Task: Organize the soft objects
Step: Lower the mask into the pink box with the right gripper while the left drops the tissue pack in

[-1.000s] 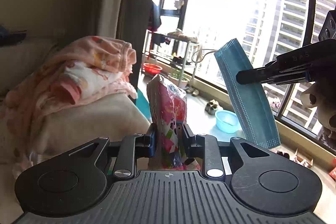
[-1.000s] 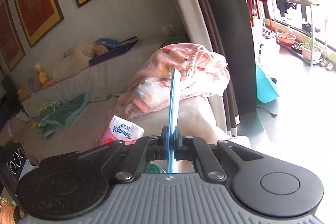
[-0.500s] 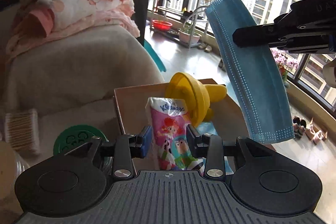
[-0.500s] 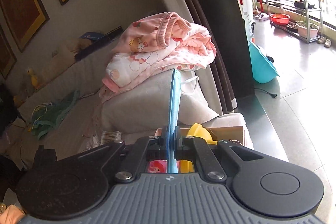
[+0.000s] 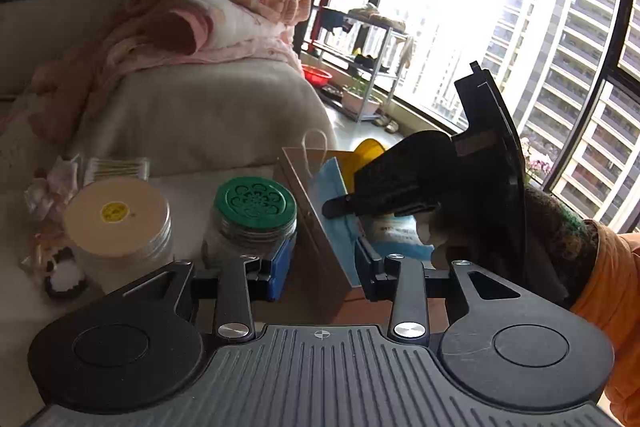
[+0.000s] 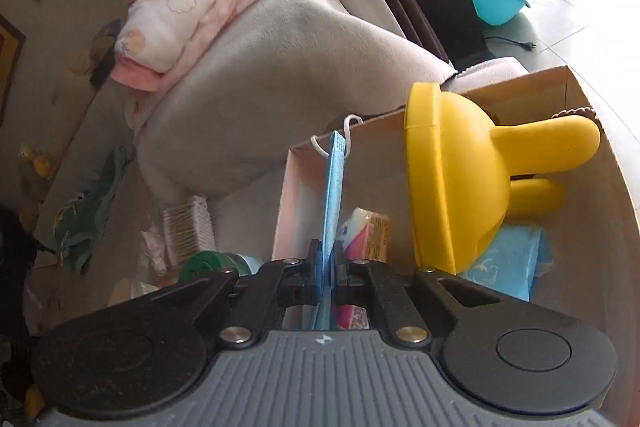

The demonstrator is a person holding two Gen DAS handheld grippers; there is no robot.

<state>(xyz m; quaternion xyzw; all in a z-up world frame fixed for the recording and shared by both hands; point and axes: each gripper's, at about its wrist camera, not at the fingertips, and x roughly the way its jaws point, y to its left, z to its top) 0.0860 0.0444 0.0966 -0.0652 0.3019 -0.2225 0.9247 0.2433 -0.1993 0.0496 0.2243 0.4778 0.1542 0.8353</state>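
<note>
Face mask (image 6: 334, 187) first: my right gripper (image 6: 327, 273) has its fingers pinched tight on the blue mask, which stands edge-on inside the cardboard box (image 6: 592, 187), close to its left wall, with a white ear loop poking above the rim. From the left wrist view I see the same mask (image 5: 336, 195) lying against the inside of the box's near wall (image 5: 308, 203), the right gripper (image 5: 336, 205) reaching in over it.

My left gripper (image 5: 322, 267) has its fingers spread wide and carries nothing; the box's near wall stands between them.

Inside the box I can already make out a tissue pack (image 6: 366, 233), a light blue packet (image 6: 508, 255) and a yellow rabbit-eared toy (image 6: 460, 171) resting on top of them. So I judge most of the sorting done, and the mask only needs letting go to join them.

What looks left, as far as I can tell: on the table beside the box sit a green-lidded jar (image 5: 252, 219), a pale-lidded jar (image 5: 118, 219), a box of cotton swabs (image 5: 116, 169) and some crumpled wrappers (image 5: 52, 187). Whether any of those count as soft items I cannot say. A pink blanket (image 5: 200, 23) is draped over the sofa arm behind.
</note>
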